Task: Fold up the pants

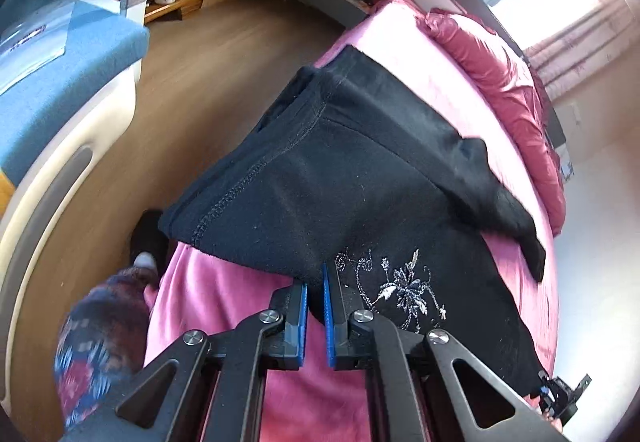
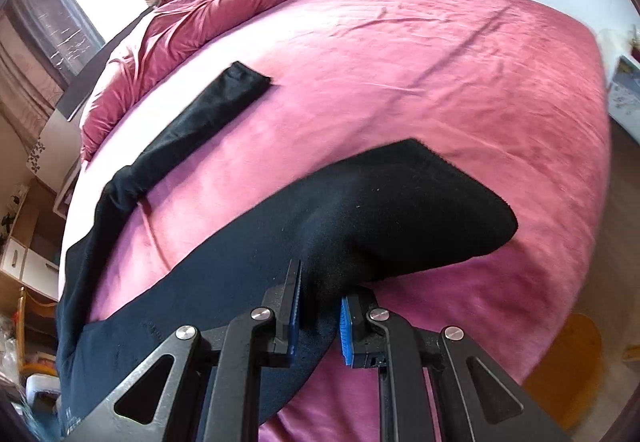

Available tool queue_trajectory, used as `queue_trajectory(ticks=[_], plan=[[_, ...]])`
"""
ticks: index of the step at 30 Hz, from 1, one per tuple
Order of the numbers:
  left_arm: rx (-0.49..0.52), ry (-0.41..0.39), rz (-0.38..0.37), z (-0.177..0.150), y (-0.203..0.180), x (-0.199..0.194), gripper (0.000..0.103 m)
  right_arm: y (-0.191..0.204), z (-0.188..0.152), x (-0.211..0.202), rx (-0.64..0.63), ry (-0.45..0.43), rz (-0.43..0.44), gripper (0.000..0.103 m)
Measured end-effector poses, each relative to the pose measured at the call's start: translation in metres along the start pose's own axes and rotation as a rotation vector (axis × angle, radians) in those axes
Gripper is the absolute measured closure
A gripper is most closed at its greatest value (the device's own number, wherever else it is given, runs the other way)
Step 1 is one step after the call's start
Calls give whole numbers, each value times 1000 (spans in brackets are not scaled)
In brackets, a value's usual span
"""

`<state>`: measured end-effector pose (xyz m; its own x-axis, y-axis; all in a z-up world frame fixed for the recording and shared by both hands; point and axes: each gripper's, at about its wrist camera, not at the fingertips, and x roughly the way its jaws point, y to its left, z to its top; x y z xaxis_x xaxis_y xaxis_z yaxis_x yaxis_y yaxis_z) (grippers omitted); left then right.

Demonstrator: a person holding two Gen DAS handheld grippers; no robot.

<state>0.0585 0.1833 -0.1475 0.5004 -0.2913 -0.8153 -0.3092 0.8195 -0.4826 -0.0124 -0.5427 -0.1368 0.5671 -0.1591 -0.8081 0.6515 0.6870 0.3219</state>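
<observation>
Black pants (image 1: 340, 177) with silver flower embroidery (image 1: 404, 286) lie on a pink bed (image 1: 224, 306). My left gripper (image 1: 316, 282) is shut on the near edge of the waist end, which is lifted off the bedspread. In the right wrist view my right gripper (image 2: 320, 282) is shut on a bunched fold of the near pant leg (image 2: 400, 209), its hem raised above the bed (image 2: 400, 61). The other leg (image 2: 224, 97) stretches flat toward the pillows. The right gripper's tip (image 1: 560, 394) shows at the lower right of the left wrist view.
A crumpled dark-red duvet (image 2: 224, 1) lies at the head of the bed. Left of the bed are a wooden floor (image 1: 200, 61) and a blue-and-white seat (image 1: 60, 73). A person's patterned sleeve (image 1: 96, 342) and a slippered foot (image 1: 146, 238) are beside the bed.
</observation>
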Motion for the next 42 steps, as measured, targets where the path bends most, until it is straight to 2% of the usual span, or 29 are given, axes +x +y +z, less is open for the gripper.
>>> queue_trajectory(ticks=[3,5,7,9,10,11,12,13,17,20,23,27,29,31,37,38,41,42], plan=[[28,42,37,-15,1,1,96,-18,-11,3,8,30,-35,87],[37,99,76,-22,3,13,96,-26,-18,11,16,56,-45,87],[32,130,92,-19,5,19,91,-32,-21,16,37,73,-39,86],[30,153,123,-12,4,20,78,-36,-21,16,50,80,-29,80],[21,162,127,-6,6,16,77,-38,-21,15,52,82,-37,64],[11,168,127,1,8,11,76,-40,-21,11,53,81,-67,44],[8,160,141,2,12,5,75,-43,-20,5,52,61,-95,37],[7,142,155,7,16,-2,75,-43,-19,-2,49,43,-110,35],[-12,42,143,42,27,-31,73,-32,-14,-38,-11,-71,-197,35],[-35,-27,112,82,25,-34,70,-4,-11,-52,-61,-101,-145,31],[-34,-54,66,124,10,-12,69,37,-20,-45,-147,-51,-40,29],[-44,-15,28,176,-16,37,65,106,-48,-16,-292,74,94,29],[-73,1,9,186,-20,53,65,135,-67,-1,-355,131,129,29],[-90,37,-35,213,-29,80,64,163,-87,14,-423,184,149,29],[-184,62,-61,267,-50,141,63,204,-117,43,-498,269,168,29],[-206,69,-60,276,-51,154,62,207,-119,47,-494,284,169,29],[-240,122,-49,291,-52,188,44,208,-119,57,-487,306,154,29],[-249,121,-40,292,-50,194,44,208,-119,59,-481,312,148,29]])
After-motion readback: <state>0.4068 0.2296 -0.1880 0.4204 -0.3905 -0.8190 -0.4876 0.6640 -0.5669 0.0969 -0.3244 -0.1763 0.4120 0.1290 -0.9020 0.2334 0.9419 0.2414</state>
